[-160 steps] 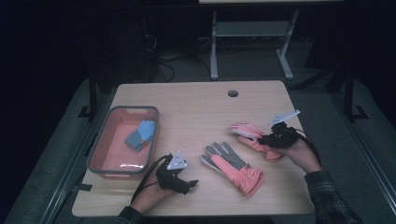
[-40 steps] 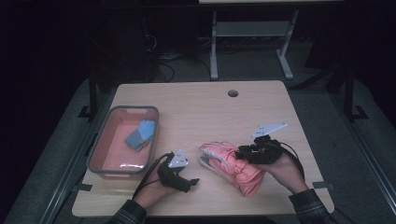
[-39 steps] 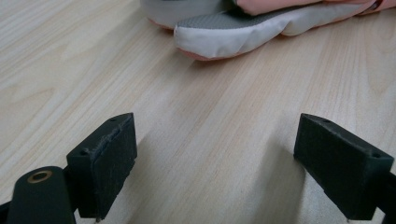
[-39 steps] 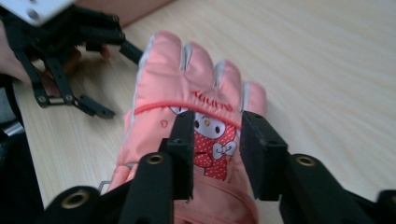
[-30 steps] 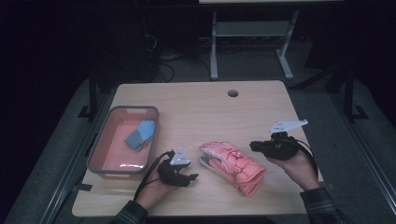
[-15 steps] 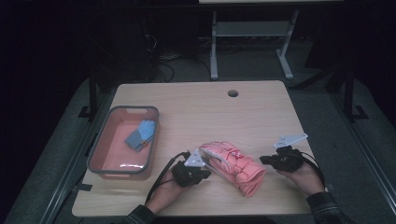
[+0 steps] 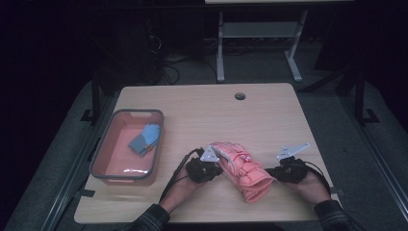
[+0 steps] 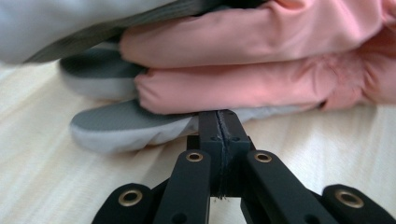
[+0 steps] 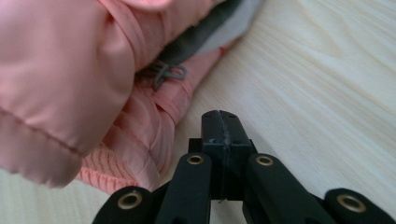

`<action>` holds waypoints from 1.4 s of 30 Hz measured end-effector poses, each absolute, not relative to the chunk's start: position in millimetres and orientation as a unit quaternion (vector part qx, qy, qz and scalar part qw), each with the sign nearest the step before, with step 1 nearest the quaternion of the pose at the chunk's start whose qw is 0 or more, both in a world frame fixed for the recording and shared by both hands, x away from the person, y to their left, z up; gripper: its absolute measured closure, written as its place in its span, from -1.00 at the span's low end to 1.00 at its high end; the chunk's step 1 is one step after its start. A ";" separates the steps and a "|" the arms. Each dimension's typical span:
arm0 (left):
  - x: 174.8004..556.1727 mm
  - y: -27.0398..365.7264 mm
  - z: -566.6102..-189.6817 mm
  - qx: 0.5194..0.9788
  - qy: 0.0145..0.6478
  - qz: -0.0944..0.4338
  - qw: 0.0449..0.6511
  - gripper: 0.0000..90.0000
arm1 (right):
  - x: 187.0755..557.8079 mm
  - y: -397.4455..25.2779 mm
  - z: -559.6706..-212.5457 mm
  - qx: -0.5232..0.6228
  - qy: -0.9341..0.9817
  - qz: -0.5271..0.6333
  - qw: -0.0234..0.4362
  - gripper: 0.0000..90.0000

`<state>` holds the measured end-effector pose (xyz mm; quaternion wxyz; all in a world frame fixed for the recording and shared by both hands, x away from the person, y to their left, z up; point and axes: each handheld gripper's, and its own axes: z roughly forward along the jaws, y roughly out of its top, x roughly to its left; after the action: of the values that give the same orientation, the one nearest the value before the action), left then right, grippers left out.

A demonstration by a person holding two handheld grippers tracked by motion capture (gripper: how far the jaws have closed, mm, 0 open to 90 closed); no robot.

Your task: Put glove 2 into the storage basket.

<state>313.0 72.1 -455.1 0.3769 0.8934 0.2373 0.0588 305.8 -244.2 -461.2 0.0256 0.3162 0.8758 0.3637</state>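
Two pink gloves with grey palms [image 7: 243, 168] lie stacked near the table's front edge, fingers to the left and cuffs to the right. My left gripper [image 7: 211, 169] is shut, its tips resting against the lower glove's grey fingertip [image 8: 140, 123], with nothing between the jaws [image 8: 219, 119]. At the cuff end, my right gripper [image 7: 272, 172] is also shut and holds nothing. In the right gripper view its tips [image 9: 219, 119] sit on the wood just beside the pink cuff [image 9: 116, 140].
A pink tray with a grey rim [image 7: 98, 154] stands at the left of the table and holds a blue folded item [image 7: 144, 138]. A round hole [image 7: 239, 96] is in the tabletop at the back. A metal stand's legs [image 7: 257, 53] are on the floor behind the table.
The right gripper laid the second glove on the first, let go, and now sits shut at the cuffs. The left gripper moved right up to the gloves' fingertips.
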 end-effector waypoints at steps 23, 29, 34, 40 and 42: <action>346.5 82.9 -451.7 0.882 0.254 0.037 0.395 0.98 | 287.9 -191.7 -464.9 0.270 0.881 0.388 -0.031 1.00; 349.9 82.7 -450.3 0.883 0.247 0.026 0.399 0.98 | 281.7 -173.8 -466.3 0.259 0.885 0.385 -0.039 1.00; 350.8 83.2 -449.3 0.883 0.242 0.023 0.401 0.96 | 278.7 -164.9 -467.0 0.254 0.887 0.383 -0.041 1.00; 353.5 92.5 -446.2 0.882 0.255 0.024 0.396 0.87 | 275.7 -182.8 -452.3 0.280 0.872 0.400 -0.033 1.00; 353.9 95.9 -444.5 0.880 0.260 0.023 0.398 0.84 | 276.1 -185.2 -449.6 0.286 0.869 0.403 -0.034 1.00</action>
<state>353.9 95.9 -444.5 0.3976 0.8796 0.2601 0.0234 276.1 -185.2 -449.6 -0.0335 0.2860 0.8689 0.4026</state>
